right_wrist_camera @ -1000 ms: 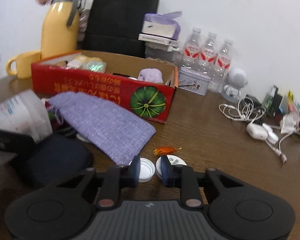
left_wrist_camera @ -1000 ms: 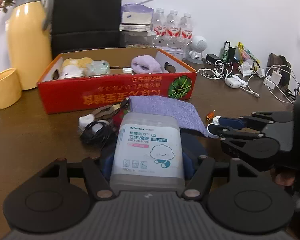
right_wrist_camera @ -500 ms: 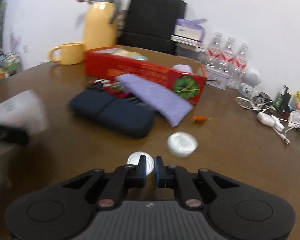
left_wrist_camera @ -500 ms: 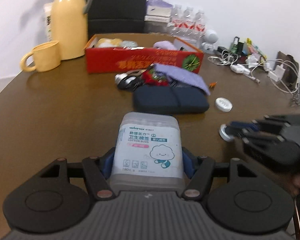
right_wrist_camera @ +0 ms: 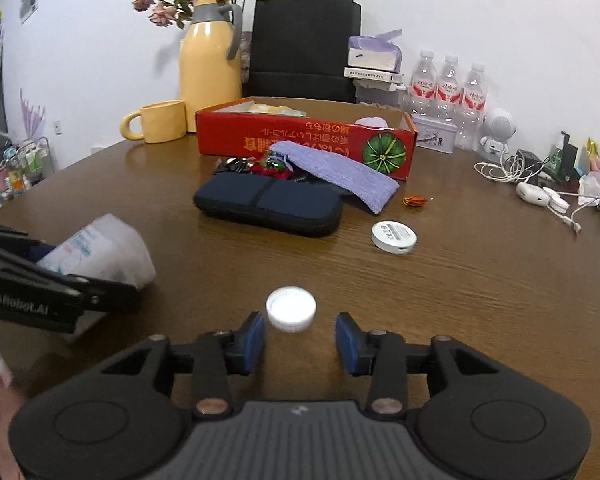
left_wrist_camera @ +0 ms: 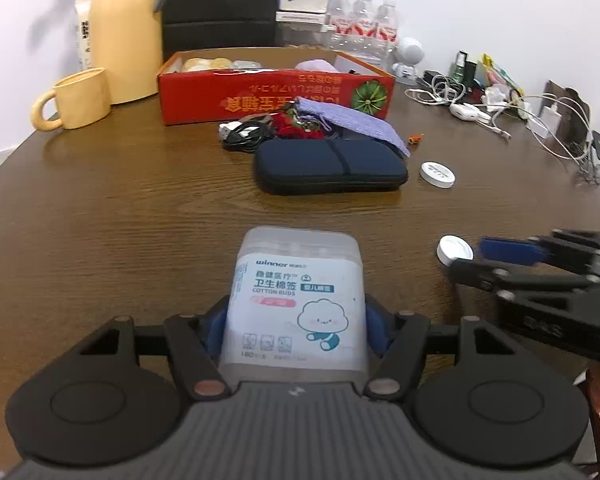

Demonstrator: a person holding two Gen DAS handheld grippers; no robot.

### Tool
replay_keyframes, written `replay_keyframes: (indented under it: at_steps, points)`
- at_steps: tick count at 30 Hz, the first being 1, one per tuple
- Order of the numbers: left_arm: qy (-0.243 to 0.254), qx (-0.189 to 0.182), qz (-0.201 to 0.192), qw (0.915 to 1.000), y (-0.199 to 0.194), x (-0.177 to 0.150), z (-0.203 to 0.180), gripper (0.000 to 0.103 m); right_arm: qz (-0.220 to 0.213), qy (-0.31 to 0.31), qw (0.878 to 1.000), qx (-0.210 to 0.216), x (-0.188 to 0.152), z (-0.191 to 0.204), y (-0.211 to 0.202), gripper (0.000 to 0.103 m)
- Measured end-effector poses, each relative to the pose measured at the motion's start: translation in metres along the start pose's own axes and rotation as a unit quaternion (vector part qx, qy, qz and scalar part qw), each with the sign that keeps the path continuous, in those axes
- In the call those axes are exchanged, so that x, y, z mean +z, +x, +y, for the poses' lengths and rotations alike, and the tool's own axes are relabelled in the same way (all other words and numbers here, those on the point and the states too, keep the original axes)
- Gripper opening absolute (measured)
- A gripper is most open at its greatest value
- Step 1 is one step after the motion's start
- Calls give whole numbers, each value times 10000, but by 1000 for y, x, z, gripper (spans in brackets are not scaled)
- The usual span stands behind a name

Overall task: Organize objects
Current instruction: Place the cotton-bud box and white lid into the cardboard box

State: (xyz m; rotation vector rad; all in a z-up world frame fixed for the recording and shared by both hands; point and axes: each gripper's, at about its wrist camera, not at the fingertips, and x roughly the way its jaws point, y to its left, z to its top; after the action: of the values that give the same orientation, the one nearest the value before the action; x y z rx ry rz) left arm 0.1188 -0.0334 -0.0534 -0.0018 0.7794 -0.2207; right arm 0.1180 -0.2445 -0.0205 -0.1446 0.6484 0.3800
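Note:
My left gripper is shut on a clear plastic cotton buds box, held upright low over the near part of the brown table. From the right wrist view the same box shows at the left edge. My right gripper has its jaws opening. A small white cap lies on the table just ahead of the blue pads, touching neither. The left wrist view shows this cap at the tip of the right gripper.
Farther back lie a round white tin, a navy pouch, a purple cloth and a red cardboard box holding items. A yellow mug and jug stand behind on the left. Cables and chargers crowd the right.
Both grippers drew back from the red box toward the near table. The right gripper closed on the white cap, carried it back, and now stands apart from it with the cap on the table.

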Motion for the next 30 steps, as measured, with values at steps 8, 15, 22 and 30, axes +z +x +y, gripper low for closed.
replay_keyframes:
  at_steps: [8,15,22,30]
  points:
    - [-357,-340,-444,9978,-9,52,29,66,14,-76,9999,137,32,-1,15,27]
    - [-227,-514,-353,9978,72,223,63,66,-645,-282,9962,510,172,-51,50,27]
    - [-263,640,1066,9919,231,304,75,66,436,19,9986,289,302,-81,232,27]
    - [-390,357,910,9944,251,291,83,78,899,750,9929,226,327,-84,362,30]
